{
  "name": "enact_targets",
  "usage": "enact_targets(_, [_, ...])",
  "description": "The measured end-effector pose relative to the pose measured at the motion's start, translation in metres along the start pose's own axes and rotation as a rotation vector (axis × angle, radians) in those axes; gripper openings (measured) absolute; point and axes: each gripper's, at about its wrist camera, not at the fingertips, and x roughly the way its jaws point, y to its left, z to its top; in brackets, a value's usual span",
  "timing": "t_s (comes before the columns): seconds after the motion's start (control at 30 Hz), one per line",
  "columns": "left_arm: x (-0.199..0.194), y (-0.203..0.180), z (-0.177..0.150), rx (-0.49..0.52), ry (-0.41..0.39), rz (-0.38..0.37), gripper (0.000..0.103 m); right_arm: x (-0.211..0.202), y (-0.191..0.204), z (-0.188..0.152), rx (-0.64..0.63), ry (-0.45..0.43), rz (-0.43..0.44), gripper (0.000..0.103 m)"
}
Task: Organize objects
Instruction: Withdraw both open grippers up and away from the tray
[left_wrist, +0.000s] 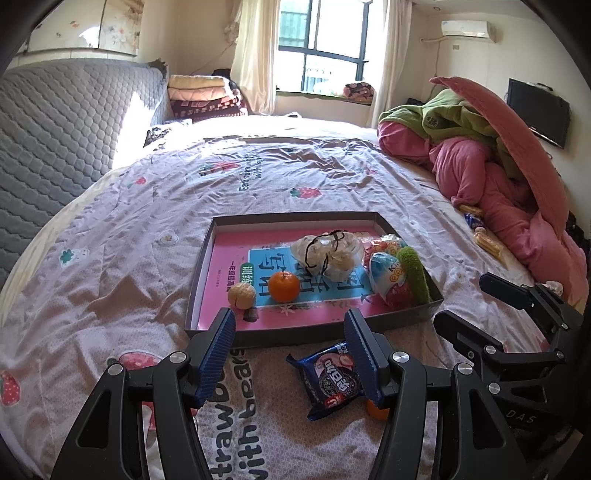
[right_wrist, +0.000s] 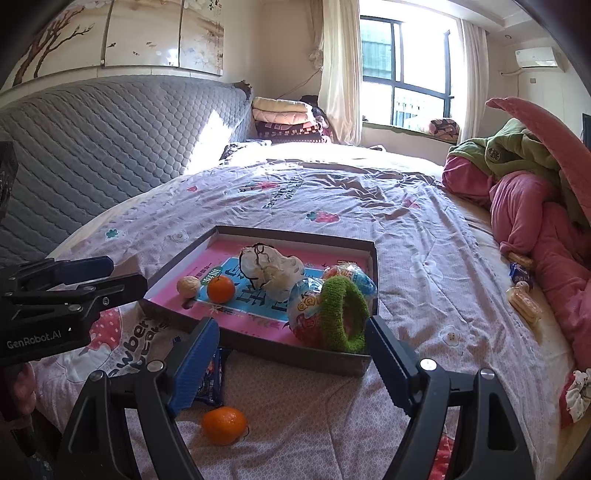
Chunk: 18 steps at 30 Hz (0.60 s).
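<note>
Left claw (left_wrist: 290, 332), ribbed blue pads (left_wrist: 218, 345)

A wide bed (left_wrist: 280, 177) with a pale pink strawberry-print sheet fills the room. To its left stands a grey quilted headboard (left_wrist: 62, 140), with glossy flower-painted cabinet doors (right_wrist: 122, 33) above it. Beyond the bed's far end, a dark-framed window (left_wrist: 325, 44) with cream curtains (left_wrist: 255, 55) lets in bright daylight, which falls across the sheet and headboard. Folded blankets (left_wrist: 203, 94) are stacked at the bed's far left corner. On its right side lies a heap of pink and green bedding (left_wrist: 491, 155). Past that heap, a dark screen (left_wrist: 537, 110) hangs on the pale wall, an air conditioner (left_wrist: 467, 29) higher up.
</note>
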Motion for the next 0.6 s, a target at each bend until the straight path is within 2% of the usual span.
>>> enact_targets(0.6, [0.002,-0.019,-0.027,0.038,0.061,0.011,0.063,-0.014,0.016,-0.032,-0.038,0.055,0.004,0.081])
